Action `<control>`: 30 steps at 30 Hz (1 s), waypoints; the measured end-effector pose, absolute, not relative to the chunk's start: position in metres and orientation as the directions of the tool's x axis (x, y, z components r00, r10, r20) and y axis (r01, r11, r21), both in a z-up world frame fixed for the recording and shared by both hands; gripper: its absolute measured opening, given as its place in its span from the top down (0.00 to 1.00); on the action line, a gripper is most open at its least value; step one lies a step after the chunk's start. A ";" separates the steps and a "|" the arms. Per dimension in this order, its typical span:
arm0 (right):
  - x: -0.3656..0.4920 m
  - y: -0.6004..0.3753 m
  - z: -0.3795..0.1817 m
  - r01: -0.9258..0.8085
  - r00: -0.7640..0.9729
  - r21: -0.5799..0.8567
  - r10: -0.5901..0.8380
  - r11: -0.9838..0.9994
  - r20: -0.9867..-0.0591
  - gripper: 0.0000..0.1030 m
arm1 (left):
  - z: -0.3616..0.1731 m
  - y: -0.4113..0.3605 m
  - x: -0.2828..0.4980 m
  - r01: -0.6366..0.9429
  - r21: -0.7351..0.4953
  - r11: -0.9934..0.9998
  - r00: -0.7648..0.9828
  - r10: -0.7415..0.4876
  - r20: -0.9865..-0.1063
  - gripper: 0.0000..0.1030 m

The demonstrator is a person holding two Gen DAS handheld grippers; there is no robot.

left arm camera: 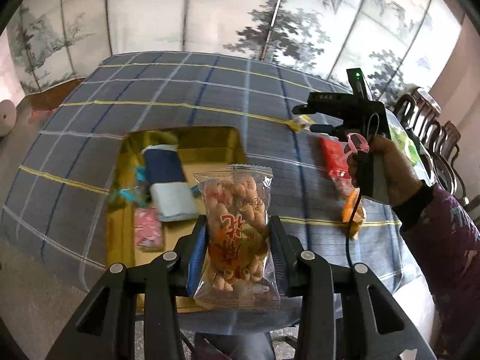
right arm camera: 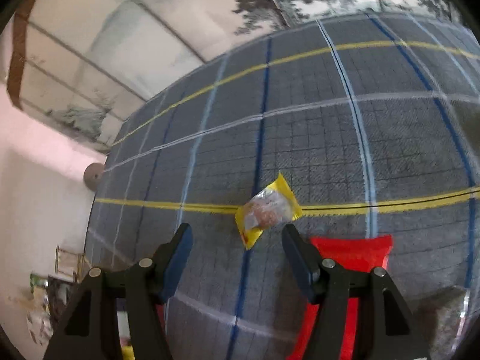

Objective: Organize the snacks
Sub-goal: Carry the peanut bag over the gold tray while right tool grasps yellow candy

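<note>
Left gripper [left arm camera: 237, 240]: clamped on twist-snack bag [left arm camera: 235, 210], held above gold box [left arm camera: 210, 144] on desk [left arm camera: 150, 90]. Right gripper [right arm camera: 237, 234]: jaws apart, empty, over yellow packet [right arm camera: 267, 208]; red packet [right arm camera: 354, 252] beside

Soft, even daylight fills both my views, with no hard shadows. Fisheye bending curves the tabletop [right arm camera: 300, 135] and wall, and dark vignette rings the corners. Motion blur smears the box [left arm camera: 180, 156]; its gold walls show glare.
</note>
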State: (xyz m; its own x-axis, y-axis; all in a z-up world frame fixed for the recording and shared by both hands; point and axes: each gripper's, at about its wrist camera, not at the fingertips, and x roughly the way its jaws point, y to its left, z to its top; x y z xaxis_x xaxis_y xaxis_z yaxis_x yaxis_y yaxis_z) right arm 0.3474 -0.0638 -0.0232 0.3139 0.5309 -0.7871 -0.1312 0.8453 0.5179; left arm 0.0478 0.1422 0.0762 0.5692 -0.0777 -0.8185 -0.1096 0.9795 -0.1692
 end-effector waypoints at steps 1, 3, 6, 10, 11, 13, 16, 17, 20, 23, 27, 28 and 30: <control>0.350 -0.060 -0.026 -0.121 0.320 0.502 0.512 0.856 -0.797 0.39 | 0.075 0.146 0.047 -0.114 -0.169 0.979 0.570 -0.075 -0.818 0.65; 0.355 -0.052 -0.031 -0.113 0.326 0.468 0.478 0.876 -0.816 0.39 | 0.073 0.153 0.044 -0.124 -0.172 0.977 0.570 -0.072 -0.818 0.65; 0.359 -0.035 -0.031 -0.126 0.370 0.370 0.390 0.920 -0.843 0.45 | 0.072 0.165 0.037 -0.146 -0.185 0.972 0.569 -0.071 -0.819 0.65; 0.370 -0.021 -0.035 -0.175 0.339 0.337 0.378 0.925 -0.862 0.75 | 0.071 0.177 0.029 -0.175 -0.181 0.968 0.564 -0.052 -0.824 0.65; 0.368 -0.021 -0.033 -0.196 0.329 0.356 0.403 0.914 -0.854 0.76 | 0.071 0.180 0.026 -0.182 -0.179 0.967 0.564 -0.046 -0.825 0.65; 0.352 -0.023 -0.015 -0.281 0.360 0.378 0.462 0.882 -0.810 0.76 | 0.072 0.186 0.020 -0.197 -0.176 0.964 0.563 -0.036 -0.826 0.65; 0.312 -0.040 0.009 -0.336 0.394 0.397 0.510 0.854 -0.764 0.76 | 0.074 0.190 0.013 -0.214 -0.173 0.962 0.566 -0.023 -0.824 0.65; 0.300 -0.047 0.016 -0.347 0.405 0.403 0.523 0.847 -0.750 0.76 | 0.075 0.191 0.010 -0.217 -0.169 0.962 0.567 -0.017 -0.823 0.65; 0.237 -0.081 0.037 -0.398 0.455 0.393 0.550 0.829 -0.700 0.76 | 0.076 0.190 0.004 -0.219 -0.163 0.962 0.570 -0.009 -0.822 0.65; 0.181 -0.102 0.043 -0.427 0.470 0.389 0.568 0.816 -0.675 0.76 | 0.076 0.185 0.002 -0.217 -0.153 0.964 0.575 0.000 -0.818 0.65; 0.123 -0.115 0.046 -0.469 0.458 0.383 0.590 0.796 -0.665 0.76 | 0.075 0.178 0.003 -0.212 -0.140 0.967 0.577 0.008 -0.817 0.65; 0.112 -0.119 0.047 -0.475 0.459 0.380 0.592 0.793 -0.662 0.76 | 0.075 0.177 0.003 -0.210 -0.145 0.967 0.579 0.004 -0.815 0.65; 0.095 -0.126 0.049 -0.488 0.464 0.367 0.592 0.792 -0.659 0.76 | 0.076 0.173 0.003 -0.205 -0.143 0.968 0.587 0.005 -0.809 0.65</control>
